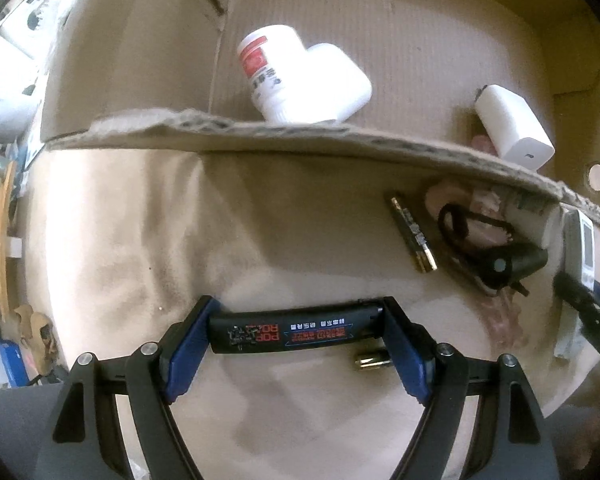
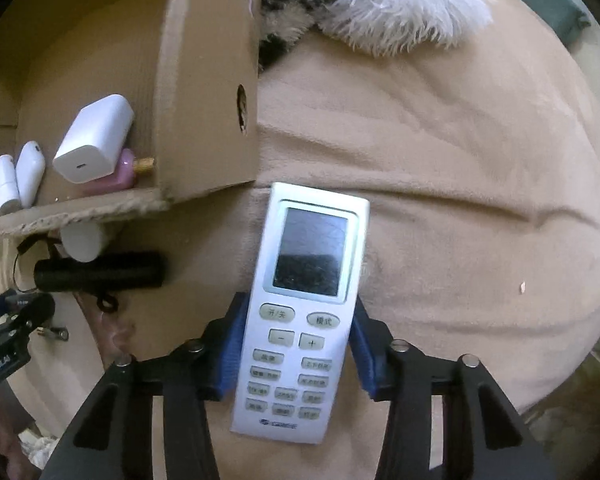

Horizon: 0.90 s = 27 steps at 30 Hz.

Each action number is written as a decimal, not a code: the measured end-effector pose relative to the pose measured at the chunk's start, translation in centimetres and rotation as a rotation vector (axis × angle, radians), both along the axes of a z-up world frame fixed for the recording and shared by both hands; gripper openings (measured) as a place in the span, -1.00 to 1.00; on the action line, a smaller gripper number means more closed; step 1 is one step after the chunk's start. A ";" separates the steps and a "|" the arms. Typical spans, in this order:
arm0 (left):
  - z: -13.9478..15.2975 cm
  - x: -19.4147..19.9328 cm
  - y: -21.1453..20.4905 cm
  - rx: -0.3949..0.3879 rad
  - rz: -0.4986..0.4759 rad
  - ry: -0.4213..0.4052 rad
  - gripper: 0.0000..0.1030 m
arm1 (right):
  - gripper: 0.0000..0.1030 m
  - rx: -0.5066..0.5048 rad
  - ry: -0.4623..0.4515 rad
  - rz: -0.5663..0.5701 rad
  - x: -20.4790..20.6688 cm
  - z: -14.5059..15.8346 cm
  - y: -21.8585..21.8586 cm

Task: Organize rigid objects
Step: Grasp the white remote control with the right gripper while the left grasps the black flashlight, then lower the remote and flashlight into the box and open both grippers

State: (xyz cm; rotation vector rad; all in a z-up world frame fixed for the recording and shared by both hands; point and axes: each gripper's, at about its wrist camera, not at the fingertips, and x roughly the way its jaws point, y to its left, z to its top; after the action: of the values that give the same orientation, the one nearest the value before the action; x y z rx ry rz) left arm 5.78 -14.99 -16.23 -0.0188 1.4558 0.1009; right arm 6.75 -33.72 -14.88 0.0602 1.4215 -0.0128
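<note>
Remote control [image 2: 304,312], stiff, light, smooth plastic lying beside the cardboard box [image 2: 208,80], is clamped across its button half by the right gripper [image 2: 298,350], while the left gripper [image 1: 296,334] clamps a black bar [image 1: 292,332] endwise.

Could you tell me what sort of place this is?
Probably a home, perhaps a bed or sofa: a beige plush blanket, a fluffy cushion, an air-conditioner remote and a cardboard box of household bits.

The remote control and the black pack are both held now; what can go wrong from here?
1. The right gripper pinches the remote control only at its lower half, so the long top may tip or slide out.
2. The left gripper clamps the black pack by its ends; it could twist free.
3. Either thing may catch the cardboard box edge.
</note>
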 end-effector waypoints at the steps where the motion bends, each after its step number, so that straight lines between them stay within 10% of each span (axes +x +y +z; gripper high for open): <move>1: -0.4 0.2 0.1 -0.001 0.006 0.000 0.54 | -0.10 0.012 -0.002 -0.008 -0.3 0.6 0.3; 10: -0.2 -2.3 3.2 0.015 0.032 -0.004 0.53 | -0.12 0.301 0.008 -0.039 -5.3 4.3 -0.8; 27: 10.7 -6.3 4.5 0.039 -0.011 -0.263 0.53 | -0.12 0.318 -0.347 0.053 -9.3 12.1 -1.0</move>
State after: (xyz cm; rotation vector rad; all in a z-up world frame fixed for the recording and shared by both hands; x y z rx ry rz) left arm -0.51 -10.51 -5.54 0.0079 1.1906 0.1134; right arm -2.60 -34.72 -2.79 0.2748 1.0672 0.2572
